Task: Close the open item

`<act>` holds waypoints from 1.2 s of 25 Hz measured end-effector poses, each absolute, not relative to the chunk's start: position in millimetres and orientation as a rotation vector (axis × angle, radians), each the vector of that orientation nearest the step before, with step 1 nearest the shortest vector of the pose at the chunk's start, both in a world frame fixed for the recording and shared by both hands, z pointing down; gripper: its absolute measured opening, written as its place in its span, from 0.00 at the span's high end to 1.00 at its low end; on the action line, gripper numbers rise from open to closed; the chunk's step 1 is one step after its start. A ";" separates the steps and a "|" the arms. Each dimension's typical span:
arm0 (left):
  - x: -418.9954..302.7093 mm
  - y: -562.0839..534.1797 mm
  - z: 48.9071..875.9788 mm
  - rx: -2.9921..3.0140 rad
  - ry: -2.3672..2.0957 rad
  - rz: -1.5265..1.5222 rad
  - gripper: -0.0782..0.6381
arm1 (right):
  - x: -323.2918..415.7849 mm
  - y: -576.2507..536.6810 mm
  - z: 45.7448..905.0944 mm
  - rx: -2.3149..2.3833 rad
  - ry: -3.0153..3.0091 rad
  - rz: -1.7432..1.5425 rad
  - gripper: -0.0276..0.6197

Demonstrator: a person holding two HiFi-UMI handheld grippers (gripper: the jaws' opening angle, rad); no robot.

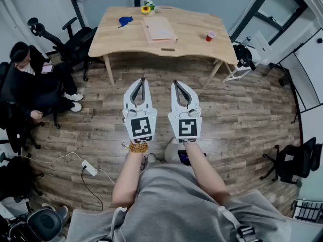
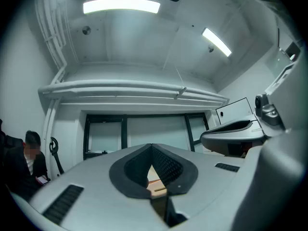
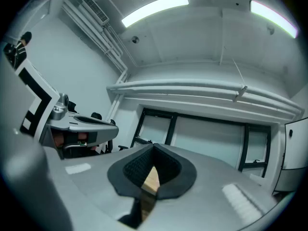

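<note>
Brown wood planks cover the floor of this office room. Far on the left a person sits in a black chair and looks at a phone. A white power strip lies on the floor near them.

Next comes the wooden table, at the far side of the room. A small blue thing lies near its left end. I cannot tell what it is.

The left gripper is held out in front of the person's tummy. It points at the table and sits about level. Its two tongs are pressed together with nothing between them. I think it is shut because there is nothing to grab yet.

A little pot of sunflowers stands at the back edge of the table. Just in front of it lies a flat pink folder. I think this is the open thing to close. It is well apart from both grippers, so the person has to walk closer first.

The right gripper is just beside the left one, and it points the same way. Its tongs are together too, and they hold nothing.

A red cup stands near the table's right end, apart from the folder. Another black office chair waits far on the right.
</note>
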State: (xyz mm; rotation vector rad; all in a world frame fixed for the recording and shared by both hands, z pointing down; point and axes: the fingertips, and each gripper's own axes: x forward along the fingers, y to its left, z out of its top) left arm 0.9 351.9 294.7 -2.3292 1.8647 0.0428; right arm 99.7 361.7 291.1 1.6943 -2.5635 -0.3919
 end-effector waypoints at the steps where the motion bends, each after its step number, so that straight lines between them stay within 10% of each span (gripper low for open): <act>1: 1.3 348.1 296.7 -2.337 1.863 0.045 0.88 | 98.5 356.6 294.9 1.683 -2.580 -0.366 0.94; 30: 34.5 132.1 356.1 -2.381 1.907 -0.203 0.88 | 145.9 124.8 341.7 1.709 -2.632 -0.187 0.94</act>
